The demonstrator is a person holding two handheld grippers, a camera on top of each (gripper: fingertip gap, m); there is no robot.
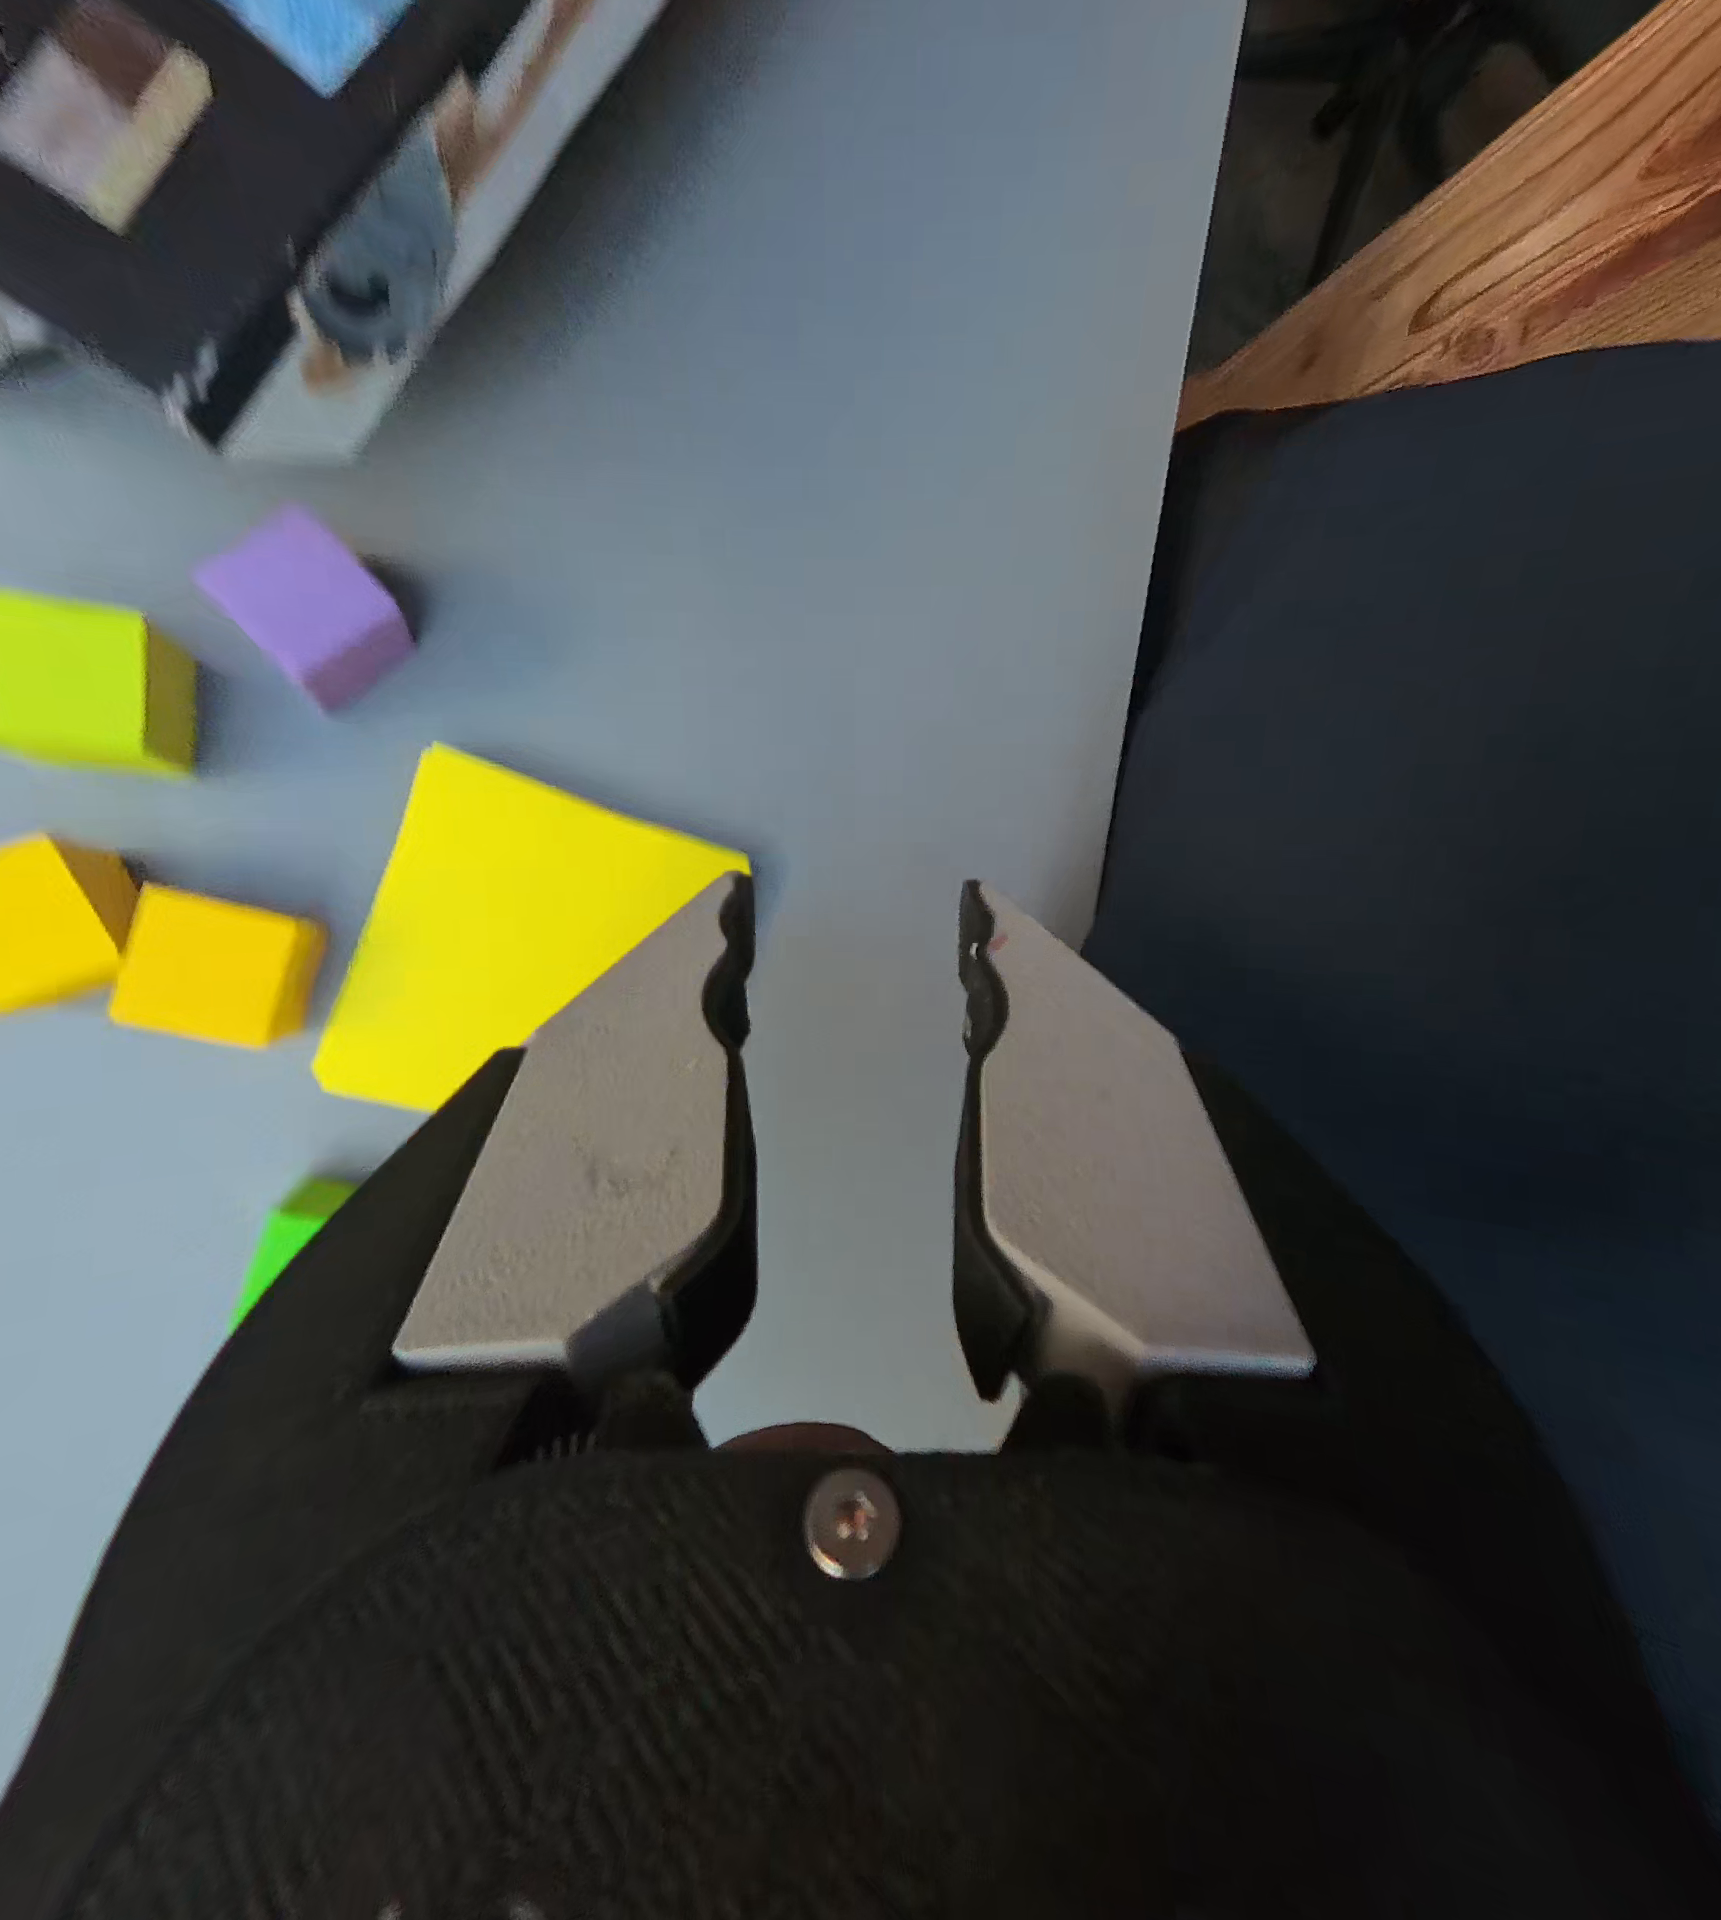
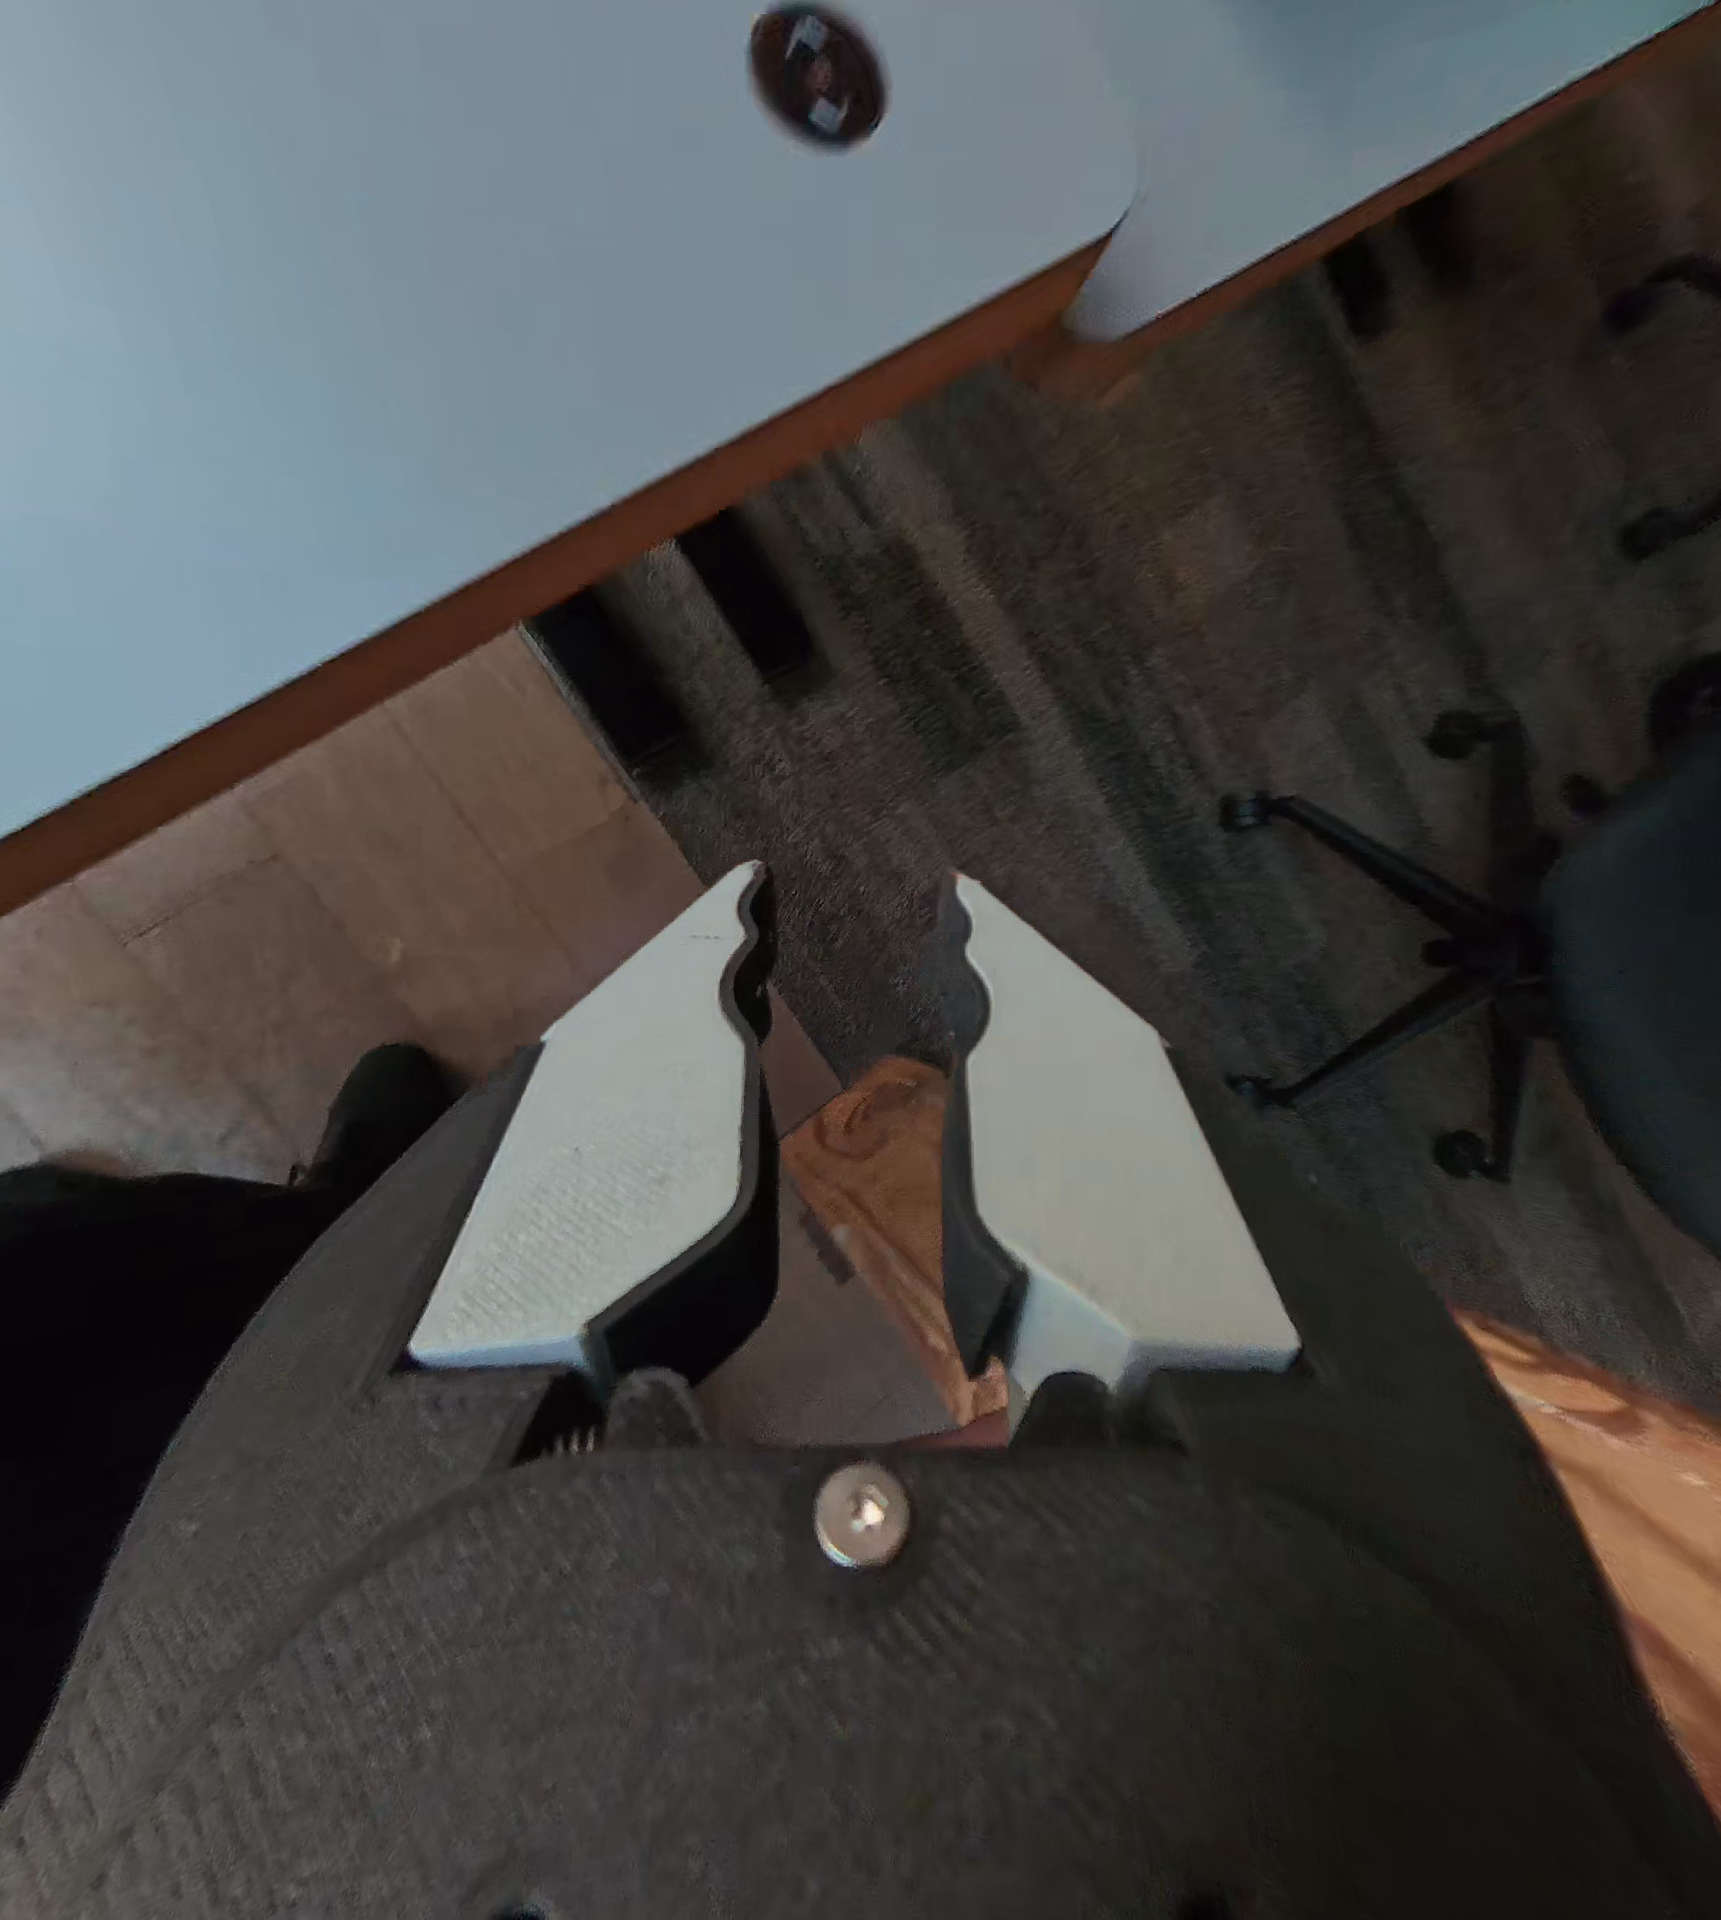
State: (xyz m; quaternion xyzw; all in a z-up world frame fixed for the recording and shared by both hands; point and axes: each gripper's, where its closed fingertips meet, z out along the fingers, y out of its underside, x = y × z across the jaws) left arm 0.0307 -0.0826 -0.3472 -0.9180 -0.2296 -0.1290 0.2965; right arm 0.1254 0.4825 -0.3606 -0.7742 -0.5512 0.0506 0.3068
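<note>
— What's around me here?
— A pale grey-blue table (image 1: 835,416) fills my upper left, its brown edge (image 2: 523,561) running diagonally.
— And below?
— Grey carpet (image 2: 1095,623) at centre, a wood-grain board (image 1: 1562,208) upper right, and a black office chair (image 2: 1687,987) at the right edge.

Soft, even daylight, cool in tone. Motion blur smears the printed box (image 1: 160,187) far left of the tongs; carpet (image 2: 1043,623) streaks ahead. Wide-angle bending at edges.
</note>
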